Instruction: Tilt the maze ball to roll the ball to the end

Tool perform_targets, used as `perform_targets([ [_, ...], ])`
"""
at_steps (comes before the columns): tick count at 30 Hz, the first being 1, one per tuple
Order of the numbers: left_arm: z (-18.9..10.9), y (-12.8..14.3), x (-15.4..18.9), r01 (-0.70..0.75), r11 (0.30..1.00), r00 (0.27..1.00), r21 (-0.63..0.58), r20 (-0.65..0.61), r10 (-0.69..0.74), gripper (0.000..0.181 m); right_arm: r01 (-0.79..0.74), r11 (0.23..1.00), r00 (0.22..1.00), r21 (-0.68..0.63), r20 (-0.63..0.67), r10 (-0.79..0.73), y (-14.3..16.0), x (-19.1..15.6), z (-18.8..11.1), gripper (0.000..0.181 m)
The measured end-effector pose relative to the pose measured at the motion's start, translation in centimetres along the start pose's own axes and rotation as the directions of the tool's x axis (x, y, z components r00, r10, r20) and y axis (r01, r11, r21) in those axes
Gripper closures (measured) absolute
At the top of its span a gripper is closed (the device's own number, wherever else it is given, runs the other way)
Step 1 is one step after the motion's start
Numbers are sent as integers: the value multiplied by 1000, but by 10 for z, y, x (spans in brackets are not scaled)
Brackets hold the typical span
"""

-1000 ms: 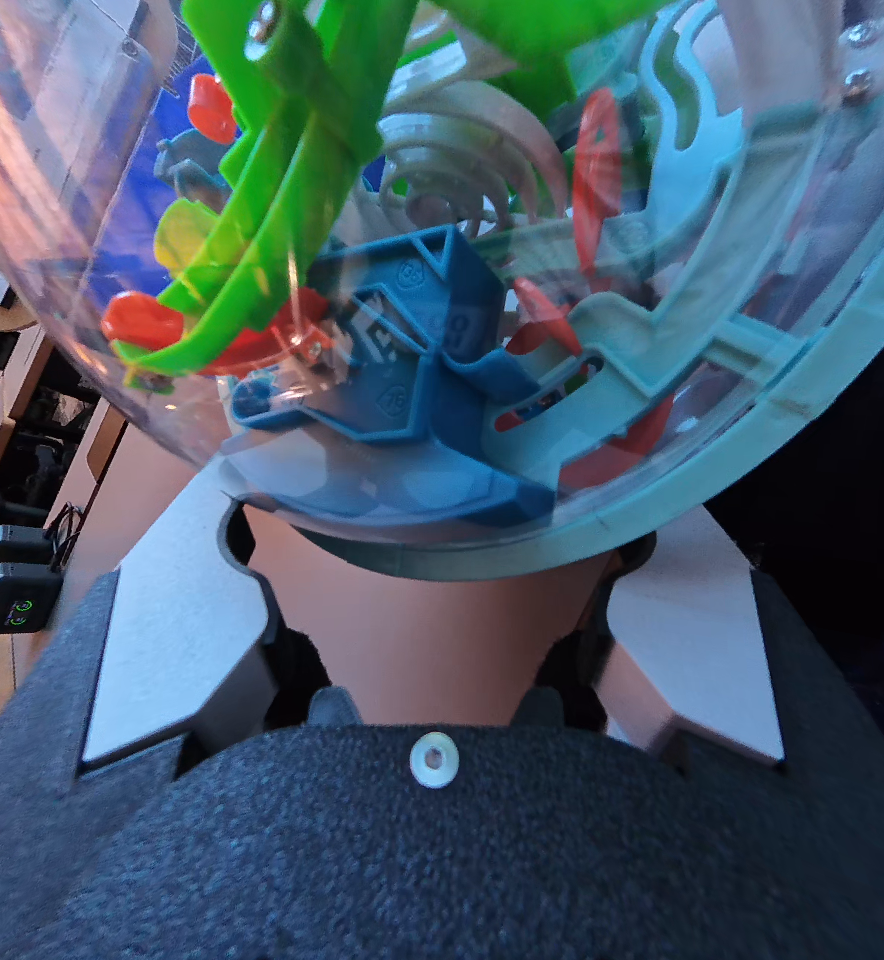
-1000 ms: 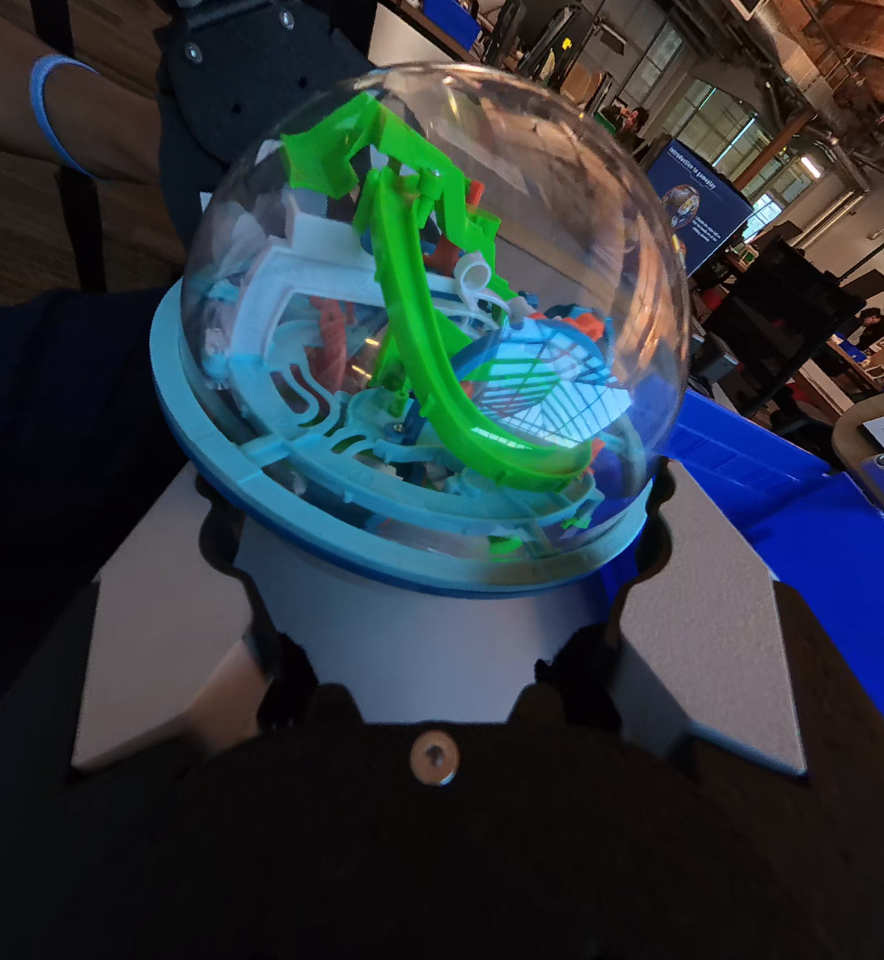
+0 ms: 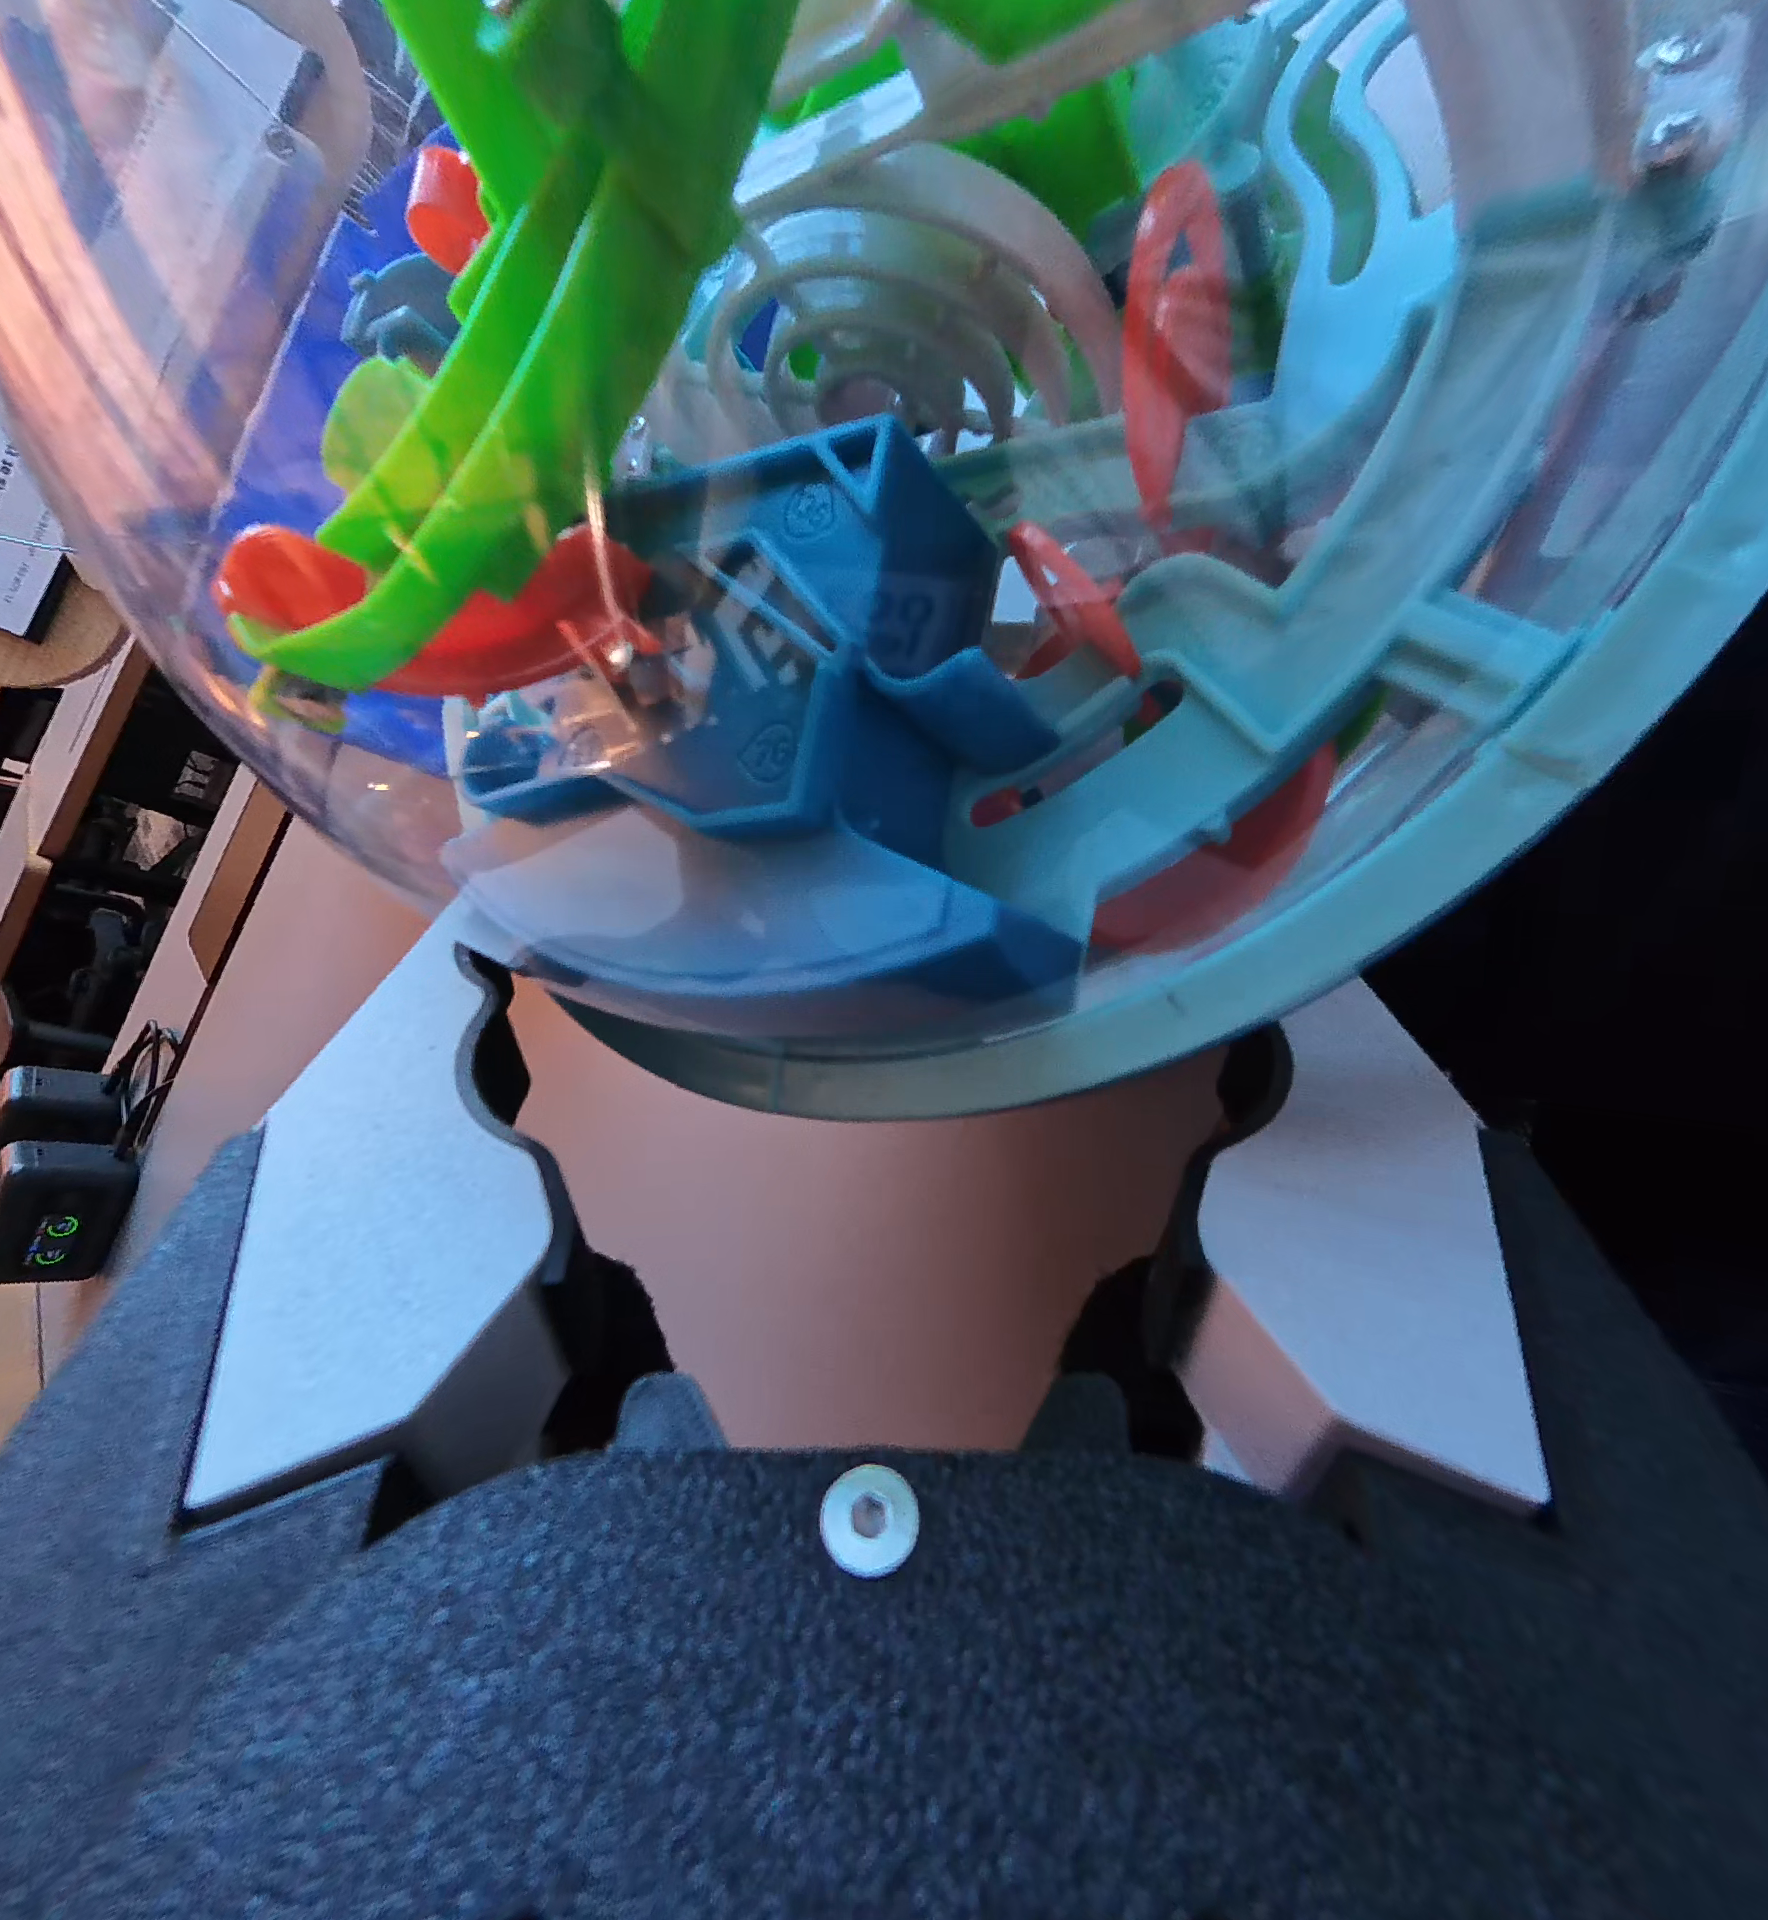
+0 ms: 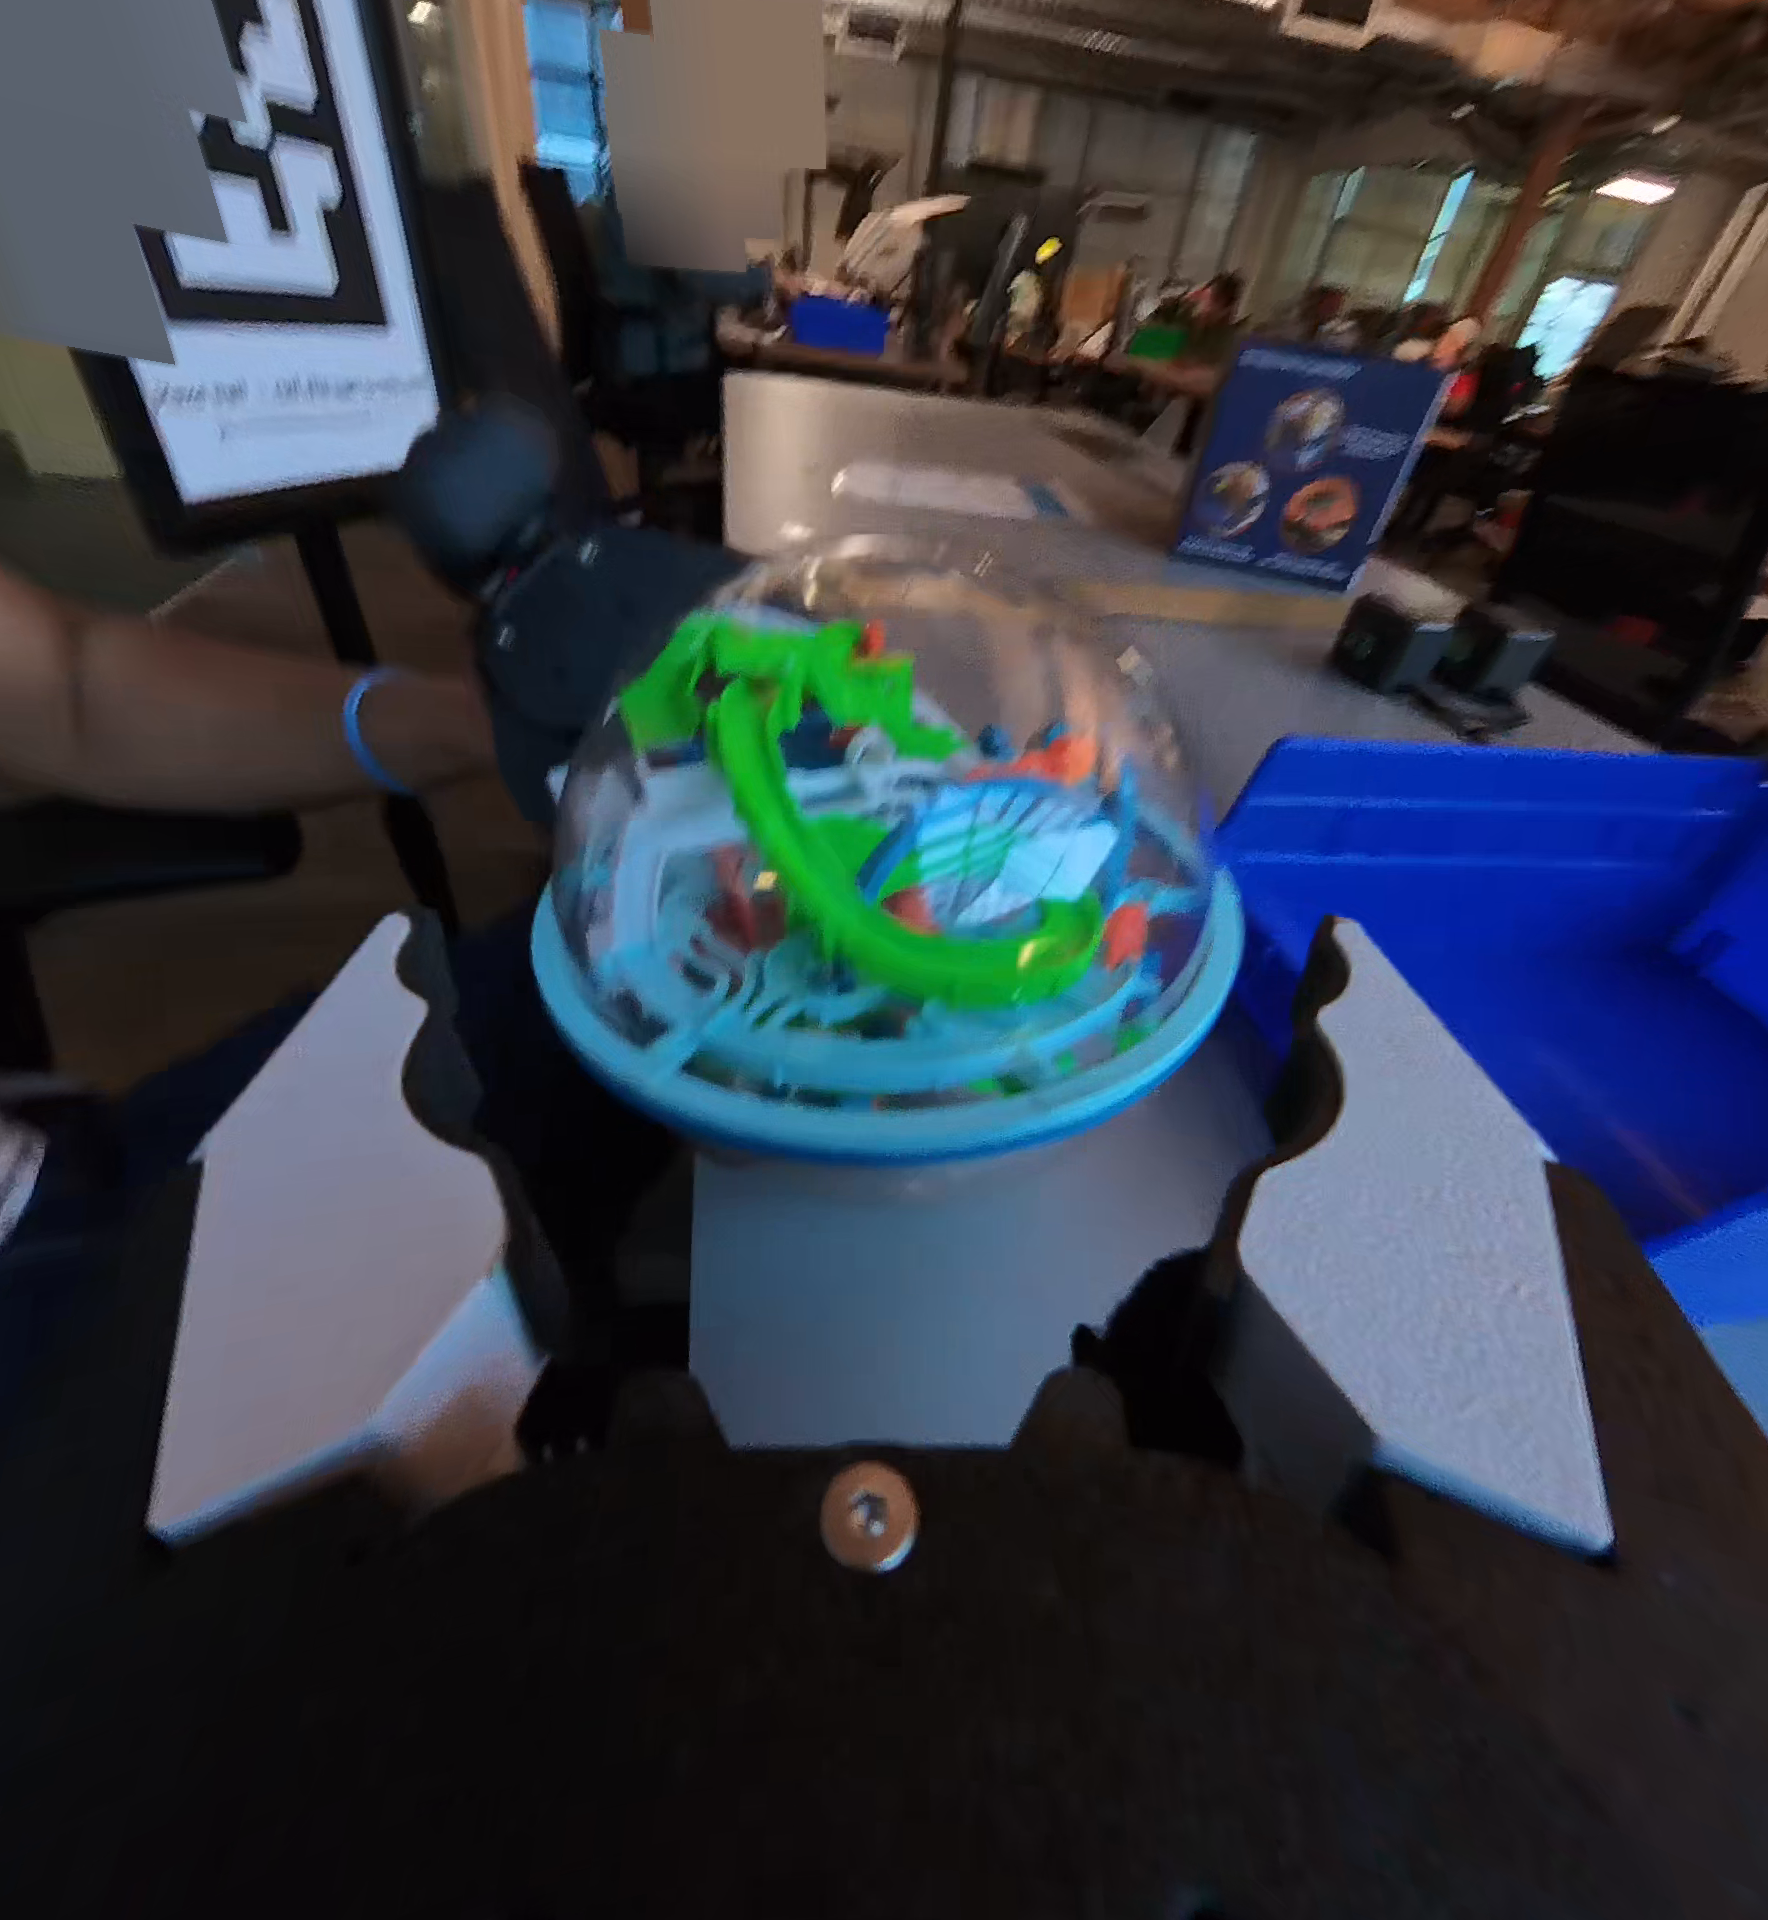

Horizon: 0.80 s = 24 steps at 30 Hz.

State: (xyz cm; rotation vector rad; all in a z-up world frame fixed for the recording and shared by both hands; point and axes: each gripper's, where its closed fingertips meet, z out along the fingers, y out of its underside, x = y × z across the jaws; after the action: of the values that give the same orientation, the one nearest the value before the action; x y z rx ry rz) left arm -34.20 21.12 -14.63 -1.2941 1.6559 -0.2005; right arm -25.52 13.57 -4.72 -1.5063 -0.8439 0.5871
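The maze ball [image 3: 911, 582] is a clear sphere with green, blue, red and pale tracks inside and a light blue rim. It fills the top of the left wrist view. My left gripper [image 3: 869, 1023] is shut on its lower rim and holds it above the table. In the right wrist view the maze ball [image 4: 880, 862] is blurred. My right gripper [image 4: 869, 935] is open, with its fingertips [image 4: 1327, 966] wider than the rim and apart from it. The left gripper's black body [image 4: 558, 634] and a person's arm [image 4: 236, 717] show behind the ball. I cannot make out the small steel ball.
A blue bin [image 4: 1545, 935] stands right of the ball on the grey table [image 4: 911, 1309]. A sign board on a stand [image 4: 277, 312] is at the left. A blue box [image 4: 1295, 468] and small black devices [image 4: 1431, 644] sit farther back, and devices [image 3: 38, 1226] also show at the left.
My right gripper has let go of the maze ball, opened wide and drawn back, and its view has swung up. My left gripper still holds the ball, which barely shifted.
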Motion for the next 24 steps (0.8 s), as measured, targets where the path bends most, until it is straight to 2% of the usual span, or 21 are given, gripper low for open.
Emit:
perform_targets([
  [1,0,0,0,0,1000,1000,0,1,0,45,-21,1000,999,14,-25,21,-12,4,0,26],
  [3,0,-1,0,1,1000,1000,0,2,-1,45,-74,997,995,10,-68,75,-28,9,10,30],
  [5,0,-1,0,6,1000,1000,-2,0,-6,46,-80,996,993,-34,-95,76,-32,8,26,29],
  [11,0,-1,0,24,1000,1000,-2,-7,-24,46,-44,979,989,-200,-148,14,-9,9,54,28],
  [15,0,-1,0,42,999,999,7,-17,-42,46,-72,976,990,-208,-137,43,4,4,59,28],
  [20,-1,-2,2,82,997,995,12,-50,-81,45,-70,979,988,-191,-145,43,5,6,59,29],
  [24,-12,-1,8,187,982,972,29,-148,-181,46,-47,981,992,-190,-126,23,4,4,61,29],
])
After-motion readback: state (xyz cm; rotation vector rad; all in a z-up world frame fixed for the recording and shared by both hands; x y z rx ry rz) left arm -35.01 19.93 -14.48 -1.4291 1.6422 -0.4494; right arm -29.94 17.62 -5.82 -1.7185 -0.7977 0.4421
